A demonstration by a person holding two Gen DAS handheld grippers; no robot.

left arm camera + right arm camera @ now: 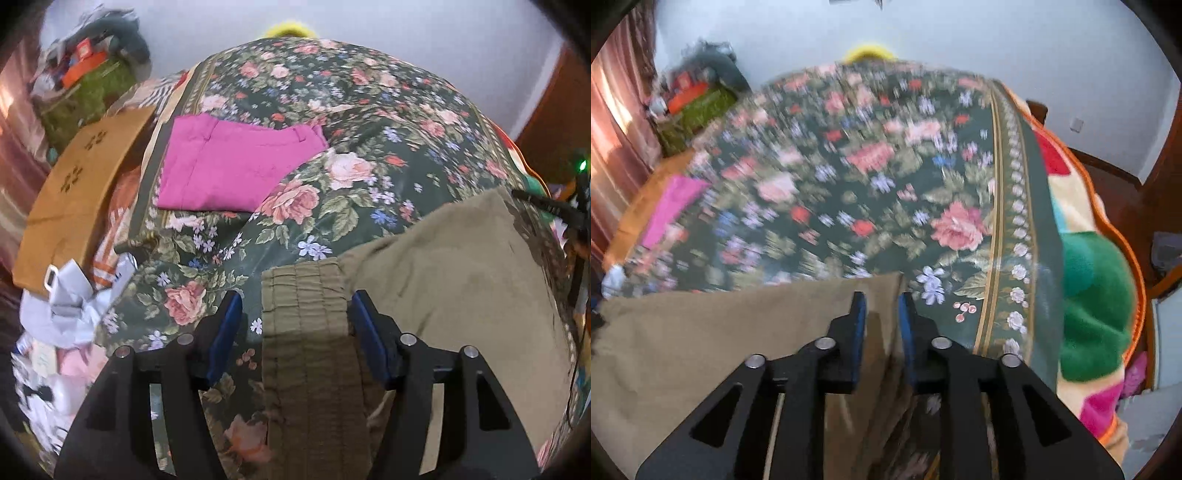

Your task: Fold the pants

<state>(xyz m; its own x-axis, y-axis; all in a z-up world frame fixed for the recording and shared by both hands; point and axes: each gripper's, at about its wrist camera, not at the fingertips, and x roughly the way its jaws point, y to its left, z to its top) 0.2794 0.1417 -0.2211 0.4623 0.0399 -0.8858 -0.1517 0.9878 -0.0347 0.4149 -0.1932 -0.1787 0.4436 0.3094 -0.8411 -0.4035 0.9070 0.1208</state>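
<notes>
Both wrist views look forward and down along their fingers, close above the floral bedspread [369, 122], toward the pale wall at 12 o'clock. They share the khaki pants [461, 266], the folded pink garment [229, 166] at 10 o'clock and the wall. The right view is motion-blurred.

The pants [454, 266] are a plain olive-khaki, while the folded pair [229, 166] further back is bright magenta pink. The bedspread [369, 122] is dark green, covered in pink roses, little blue and white flowers and red buds, with a gold-striped border. Next to it there's a blanket [1089, 295] in green, cream, red and pink blocks with orange trim, and both grippers [295, 317] [881, 310] are black with blue pads.
</notes>
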